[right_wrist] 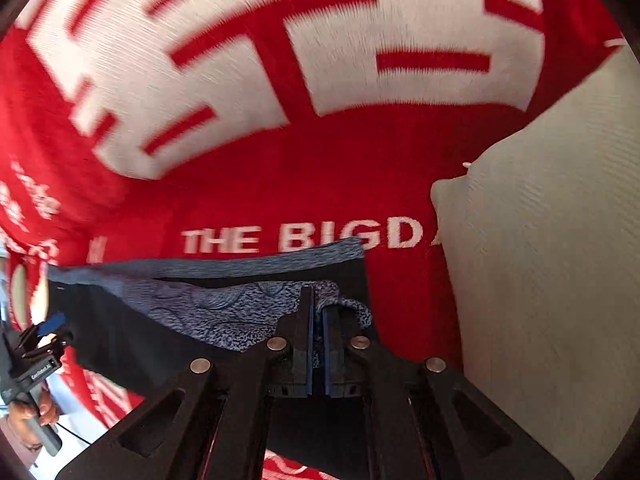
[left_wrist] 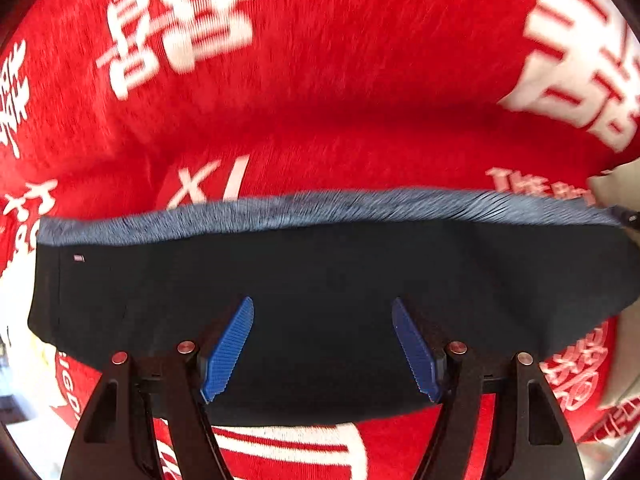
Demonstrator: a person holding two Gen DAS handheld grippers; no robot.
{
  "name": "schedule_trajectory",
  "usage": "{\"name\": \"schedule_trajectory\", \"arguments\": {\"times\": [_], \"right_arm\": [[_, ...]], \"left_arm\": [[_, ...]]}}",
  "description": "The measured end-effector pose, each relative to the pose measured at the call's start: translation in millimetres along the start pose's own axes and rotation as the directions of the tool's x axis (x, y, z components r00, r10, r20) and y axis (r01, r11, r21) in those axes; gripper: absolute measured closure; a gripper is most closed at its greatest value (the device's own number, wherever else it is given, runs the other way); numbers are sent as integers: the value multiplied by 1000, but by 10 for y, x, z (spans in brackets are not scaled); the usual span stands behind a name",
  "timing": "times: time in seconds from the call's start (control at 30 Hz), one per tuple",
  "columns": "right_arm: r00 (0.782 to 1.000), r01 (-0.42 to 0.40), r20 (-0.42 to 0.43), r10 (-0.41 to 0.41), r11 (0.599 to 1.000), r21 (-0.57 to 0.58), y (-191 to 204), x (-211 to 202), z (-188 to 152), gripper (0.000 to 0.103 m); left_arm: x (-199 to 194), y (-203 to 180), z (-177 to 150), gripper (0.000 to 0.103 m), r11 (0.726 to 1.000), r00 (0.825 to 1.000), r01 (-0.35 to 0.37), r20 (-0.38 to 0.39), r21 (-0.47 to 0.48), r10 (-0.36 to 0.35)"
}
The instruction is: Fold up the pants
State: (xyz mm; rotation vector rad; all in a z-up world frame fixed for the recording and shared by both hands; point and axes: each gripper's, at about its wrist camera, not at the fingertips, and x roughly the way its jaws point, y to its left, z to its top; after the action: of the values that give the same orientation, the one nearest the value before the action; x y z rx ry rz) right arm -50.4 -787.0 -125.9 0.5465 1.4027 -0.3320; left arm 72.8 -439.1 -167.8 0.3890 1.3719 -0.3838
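Red blanket (left_wrist: 360, 92) with white lettering is spread as the work area; dark navy pants (left_wrist: 320, 280) are laid flat on it, blue-grey lining showing along the far edge. Left claw (left_wrist: 323, 350) is held spread apart over the pants, nothing gripped. Right claw (right_wrist: 318, 344) is clamped together on the pants' right end, lining (right_wrist: 240, 304) exposed. Beige pillow (right_wrist: 540, 240) is seen right of the pants.
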Motion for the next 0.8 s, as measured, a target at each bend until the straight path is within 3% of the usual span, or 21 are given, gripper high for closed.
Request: {"name": "schedule_trajectory", "arguments": {"times": [0.03,0.07,0.1,0.13,0.17,0.27,0.43,0.5,0.57,0.63,0.7,0.8], "right_arm": [[1000,10,10,-10,1000,18,-31,-15,31,93],[998,31,47,-33,999,30,-43,-99,54,76],[994,50,93,-53,998,38,-46,-209,65,40],[990,39,135,-45,998,44,-49,-315,65,29],[986,11,166,-19,999,46,-31,-422,39,29],[988,-45,146,40,998,37,46,-519,-79,29],[994,102,42,-102,995,-6,95,-151,-263,53],[993,119,-4,-119,992,34,-13,49,-256,77],[990,137,-28,-136,989,50,-76,230,-245,91],[989,149,6,-149,989,21,-55,265,-177,92],[985,173,28,-172,985,-24,2,274,-89,92],[988,156,19,-156,988,-2,-12,292,33,90]], "left_arm": [[91,-10,10,30,1000,1000,-11,-19,-8,11],[141,-5,3,30,1000,999,-14,-31,-15,13],[182,-20,2,30,1000,999,-12,-36,-23,11],[207,-43,12,30,1000,999,-13,-37,-26,12],[217,-64,26,30,1000,999,-15,-36,-24,14],[240,-215,75,30,1000,1000,-10,-27,9,10],[357,-414,178,30,999,1000,-7,-24,48,8],[429,-457,204,30,999,999,-15,-31,51,17],[491,-467,217,29,999,1000,-13,-25,38,14],[519,-453,245,20,999,1000,-29,-11,26,29],[554,-426,280,20,1000,1000,-18,-6,13,18],[625,-396,326,10,1000,1000,-30,1,7,30]]}}
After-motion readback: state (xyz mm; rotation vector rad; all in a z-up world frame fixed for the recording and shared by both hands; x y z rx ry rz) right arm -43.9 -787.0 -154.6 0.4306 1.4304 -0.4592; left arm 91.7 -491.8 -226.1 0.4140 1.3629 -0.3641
